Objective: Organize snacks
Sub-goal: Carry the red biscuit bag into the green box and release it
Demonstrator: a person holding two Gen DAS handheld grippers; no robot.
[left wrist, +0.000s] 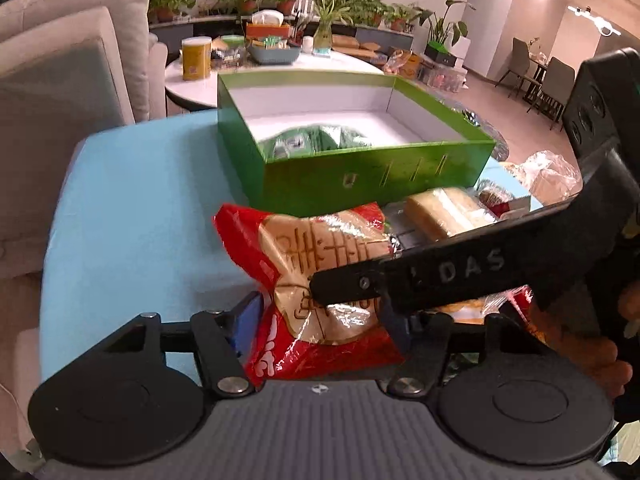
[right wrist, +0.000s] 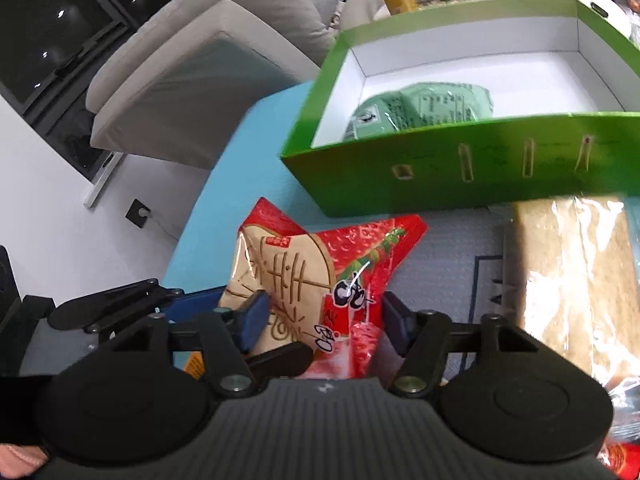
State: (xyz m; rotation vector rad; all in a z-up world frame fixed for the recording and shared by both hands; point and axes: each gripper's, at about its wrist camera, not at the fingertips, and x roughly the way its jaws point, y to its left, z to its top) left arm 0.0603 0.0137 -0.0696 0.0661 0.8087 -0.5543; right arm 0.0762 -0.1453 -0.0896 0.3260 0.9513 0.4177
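Observation:
A red snack bag (left wrist: 320, 280) with a round wafer printed on it lies between both grippers, in front of a green box (left wrist: 372, 180). My left gripper (left wrist: 320, 320) is closed on its near end. My right gripper (right wrist: 324, 316) also grips the red bag (right wrist: 320, 276); its arm crosses the left wrist view from the right. The green box (right wrist: 460, 172) is open, white inside, and holds a green packet (right wrist: 420, 112), which also shows in the left wrist view (left wrist: 304, 142).
A clear-wrapped pale cake block (left wrist: 448, 212) lies right of the red bag, large in the right wrist view (right wrist: 576, 280). All sit on a light blue table (left wrist: 140, 208). Grey sofa cushions (right wrist: 192, 80) stand at the left. A white table (left wrist: 192, 84) with clutter stands behind.

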